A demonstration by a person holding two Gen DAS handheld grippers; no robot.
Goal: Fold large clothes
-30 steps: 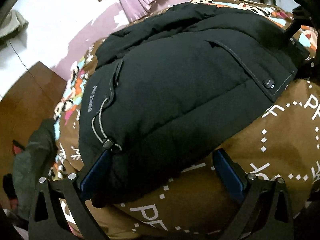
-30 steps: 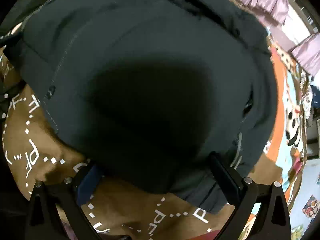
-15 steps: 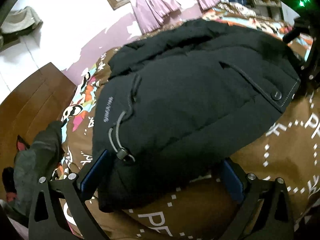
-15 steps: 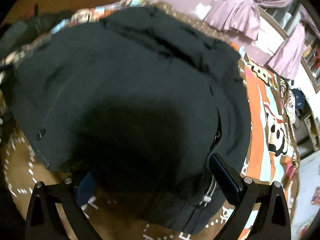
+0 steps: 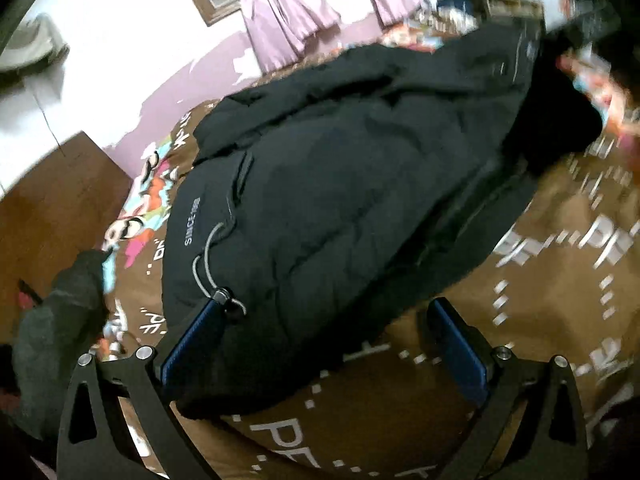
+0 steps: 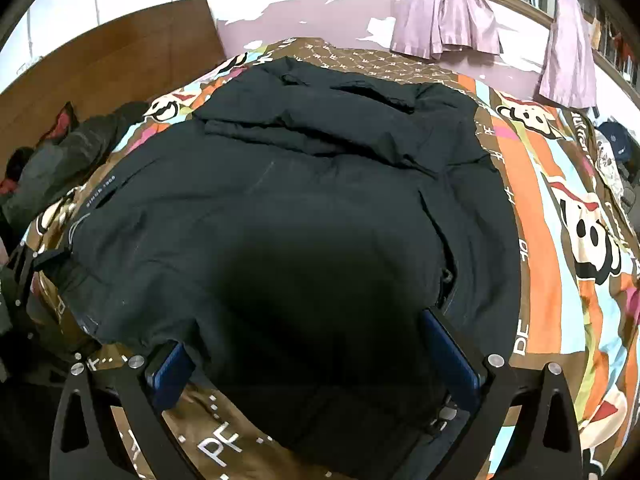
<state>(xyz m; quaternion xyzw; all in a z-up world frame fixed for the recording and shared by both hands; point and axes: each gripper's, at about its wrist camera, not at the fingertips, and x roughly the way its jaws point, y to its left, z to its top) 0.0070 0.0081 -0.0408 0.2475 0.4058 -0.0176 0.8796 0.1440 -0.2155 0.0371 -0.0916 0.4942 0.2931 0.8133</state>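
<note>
Right wrist view: black jacket between spread jaws — grey garment beside.

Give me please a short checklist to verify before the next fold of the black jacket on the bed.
1. Left gripper open: ok, jaws spread wide.
2. Right gripper open: ok.
3. Black jacket lies fully on the bedspread: ok.
4. Drawstring toggle free of the left finger: not ok, it sits right at the fingertip.
5. Jacket hem between the right fingers: ok, fabric fills the gap.
6. Sleeves tucked flat: cannot tell.
</note>
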